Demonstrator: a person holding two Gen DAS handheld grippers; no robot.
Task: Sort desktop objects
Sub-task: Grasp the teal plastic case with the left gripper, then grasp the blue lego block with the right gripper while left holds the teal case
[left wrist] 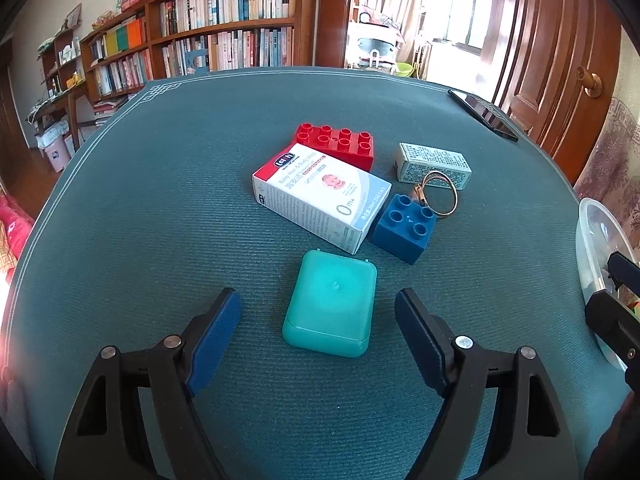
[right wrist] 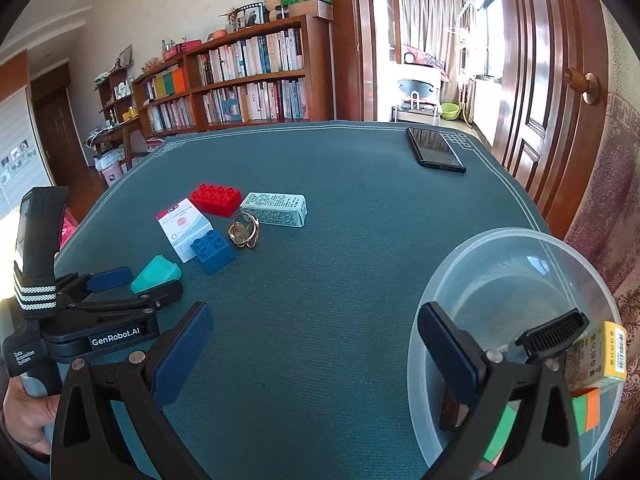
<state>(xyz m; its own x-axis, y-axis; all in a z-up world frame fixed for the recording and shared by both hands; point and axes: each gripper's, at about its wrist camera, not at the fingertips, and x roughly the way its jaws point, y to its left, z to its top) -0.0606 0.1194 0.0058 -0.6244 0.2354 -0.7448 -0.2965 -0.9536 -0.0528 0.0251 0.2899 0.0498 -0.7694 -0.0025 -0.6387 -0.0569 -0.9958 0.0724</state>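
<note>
Left tongs (left wrist: 318, 334) spread wide around the teal case (left wrist: 331, 304), our pads flanking it on both sides with clear gaps, nothing pinched. Just beyond it on the green surface (left wrist: 160, 200) we've got the white carton (left wrist: 320, 196) leaning against the red brick (left wrist: 338, 146), the blue brick (left wrist: 404, 226) touching the carton's end, a gold ring (left wrist: 440, 196) and a small grey box (left wrist: 434, 166) behind. Right tongs (right wrist: 316, 356) also spread and empty; one finger reaches over the rim of the clear bowl (right wrist: 500, 240), which holds a yellow box (right wrist: 600, 354) and a colourful cube (right wrist: 586, 408). A phone (right wrist: 435, 150) lies at the far edge.
</note>
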